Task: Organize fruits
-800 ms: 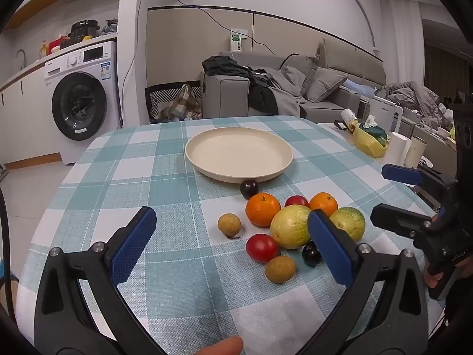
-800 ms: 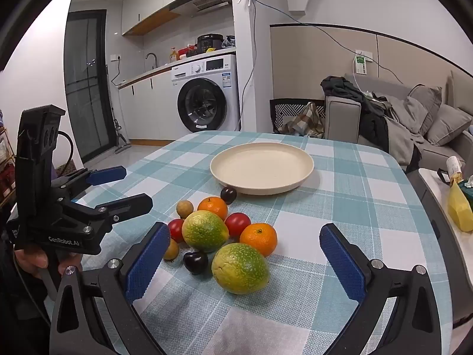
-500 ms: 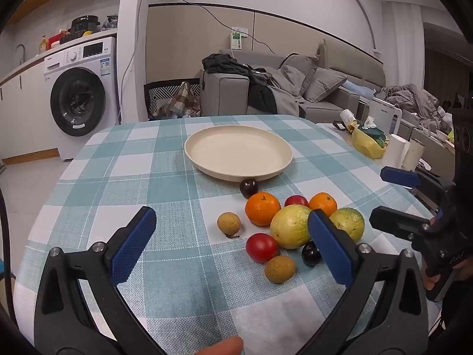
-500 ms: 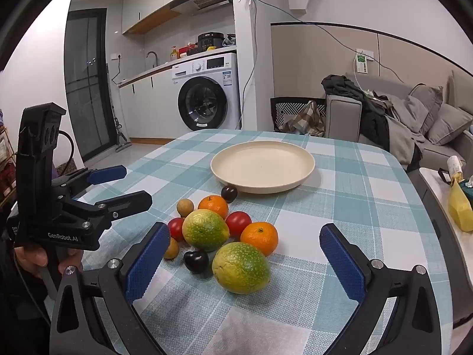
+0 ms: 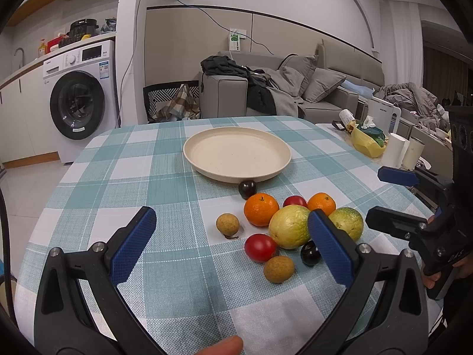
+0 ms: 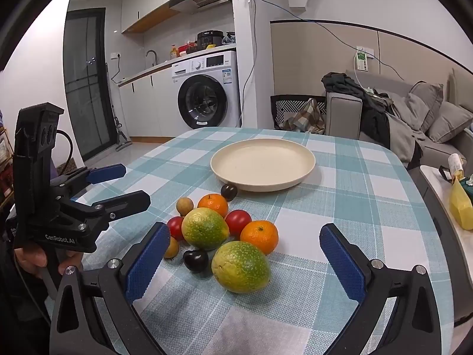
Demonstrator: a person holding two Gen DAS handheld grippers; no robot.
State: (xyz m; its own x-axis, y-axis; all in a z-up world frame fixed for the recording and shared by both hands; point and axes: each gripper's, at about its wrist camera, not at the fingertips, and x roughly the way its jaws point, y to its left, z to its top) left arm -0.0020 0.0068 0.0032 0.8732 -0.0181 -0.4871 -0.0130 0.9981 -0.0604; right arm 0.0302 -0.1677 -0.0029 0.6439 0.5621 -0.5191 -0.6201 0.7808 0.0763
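1. The left gripper (image 5: 232, 247) hovered above the worktop (image 5: 124, 183) with its jaws released and wide apart, holding nothing.
2. The right gripper (image 6: 244, 261) likewise hung over the worktop with its jaws spread and nothing between the pads.
3. The fruits lay in a loose cluster near the worktop's near edge, all of them outside the cream plate (image 5: 236, 153), which sat toward the far edge.
4. In the left wrist view, a red tomato (image 5: 260, 247) and a brown longan (image 5: 278, 268) lay ahead of the left jaws, closer to the right pad, while a second longan (image 5: 227, 224) sat apart nearer the middle of the gap.
5. A yellow-green citrus (image 5: 288, 226) lay just behind the right pad of the left gripper, touching an orange (image 5: 261, 209); a dark plum (image 5: 309, 253) was partly hidden by that pad.
6. In the right wrist view, a large green citrus (image 6: 241, 266) lay ahead of the right jaws, nearer the left pad, with another dark plum-like fruit (image 6: 195, 260) just beside it.
7. A second orange (image 6: 259, 236) touched that green citrus from behind, and a second tomato (image 6: 238, 222) sat beside it.
8. One dark plum (image 5: 247, 188) rested against the plate's near rim.
9. No fruit touched either pair of jaws.
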